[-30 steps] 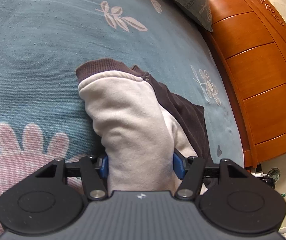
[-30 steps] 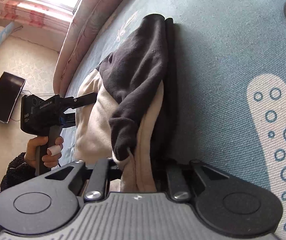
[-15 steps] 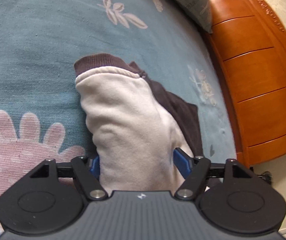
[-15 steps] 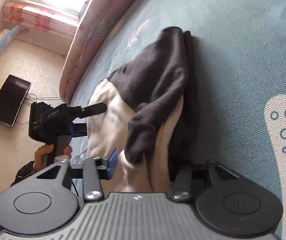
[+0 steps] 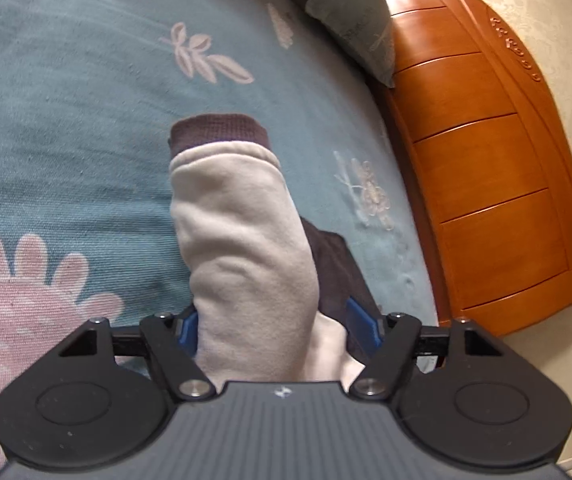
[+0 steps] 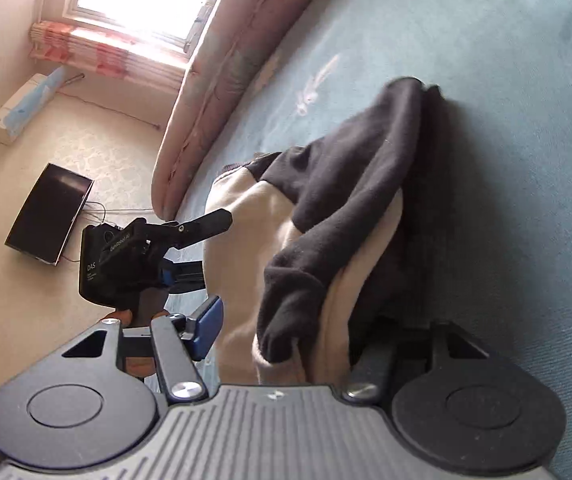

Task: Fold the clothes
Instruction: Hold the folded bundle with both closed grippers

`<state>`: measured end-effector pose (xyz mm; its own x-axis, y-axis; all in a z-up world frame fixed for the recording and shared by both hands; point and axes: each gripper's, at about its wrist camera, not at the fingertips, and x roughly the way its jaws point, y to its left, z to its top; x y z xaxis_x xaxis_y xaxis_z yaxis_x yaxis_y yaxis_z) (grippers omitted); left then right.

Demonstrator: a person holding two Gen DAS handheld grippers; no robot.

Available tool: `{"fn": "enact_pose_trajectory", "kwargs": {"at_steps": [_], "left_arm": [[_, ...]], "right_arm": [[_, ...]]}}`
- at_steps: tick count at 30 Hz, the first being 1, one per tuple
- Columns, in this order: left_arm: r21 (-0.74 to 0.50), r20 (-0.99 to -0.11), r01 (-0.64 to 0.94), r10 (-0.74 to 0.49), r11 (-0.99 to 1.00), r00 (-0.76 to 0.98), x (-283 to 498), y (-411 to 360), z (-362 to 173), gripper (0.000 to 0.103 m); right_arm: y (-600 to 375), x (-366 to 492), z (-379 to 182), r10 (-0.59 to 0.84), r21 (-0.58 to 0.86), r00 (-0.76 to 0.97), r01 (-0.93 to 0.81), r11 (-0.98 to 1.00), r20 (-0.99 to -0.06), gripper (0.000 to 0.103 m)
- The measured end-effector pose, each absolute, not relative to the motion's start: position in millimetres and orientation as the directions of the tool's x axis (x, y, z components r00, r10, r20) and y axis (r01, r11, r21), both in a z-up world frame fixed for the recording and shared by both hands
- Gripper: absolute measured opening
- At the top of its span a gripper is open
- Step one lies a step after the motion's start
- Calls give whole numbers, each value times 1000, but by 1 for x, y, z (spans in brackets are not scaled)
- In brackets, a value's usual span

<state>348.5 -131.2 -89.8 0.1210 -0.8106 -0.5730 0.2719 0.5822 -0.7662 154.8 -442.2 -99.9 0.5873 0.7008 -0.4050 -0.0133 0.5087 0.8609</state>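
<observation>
A cream and dark brown garment (image 5: 245, 248) lies folded on the teal bedspread (image 5: 65, 80), its ribbed brown hem (image 5: 217, 132) at the far end. My left gripper (image 5: 273, 328) is open, its blue pads either side of the near end of the cloth. In the right wrist view the same garment (image 6: 346, 184) shows a dark sleeve draped over cream fabric. My right gripper (image 6: 286, 336) is open around its near end. The left gripper's body (image 6: 125, 264) shows there beside the garment.
An orange wooden headboard (image 5: 486, 160) runs along the right, with a grey-green pillow (image 5: 350, 20) against it. A rolled pink floral quilt (image 6: 237, 40) edges the bed. Below on the floor lie a black tablet (image 6: 49, 214) and a long box (image 6: 25, 104).
Both grippers have opened and let go of the garment. They have drawn back a little, and the cloth now rests on the bed.
</observation>
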Motion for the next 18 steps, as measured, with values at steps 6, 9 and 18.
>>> {"fn": "enact_pose_trajectory", "kwargs": {"at_steps": [6,9,18], "left_arm": [[-683,-667,305,-737,664,109,340,-132,-91,71],[-672,-685,281,-719,686,118,337,-122,-114,71],[-723,-650,221,-753,654,100,338,-123,-121,74]], "right_arm": [[-431,155,-87,711,836,558,-53,546,-429,72],[-429,153,-101,695,831,546,3,557,-468,72],[-436,146,-123,690,865,573,72,496,-443,70]]}}
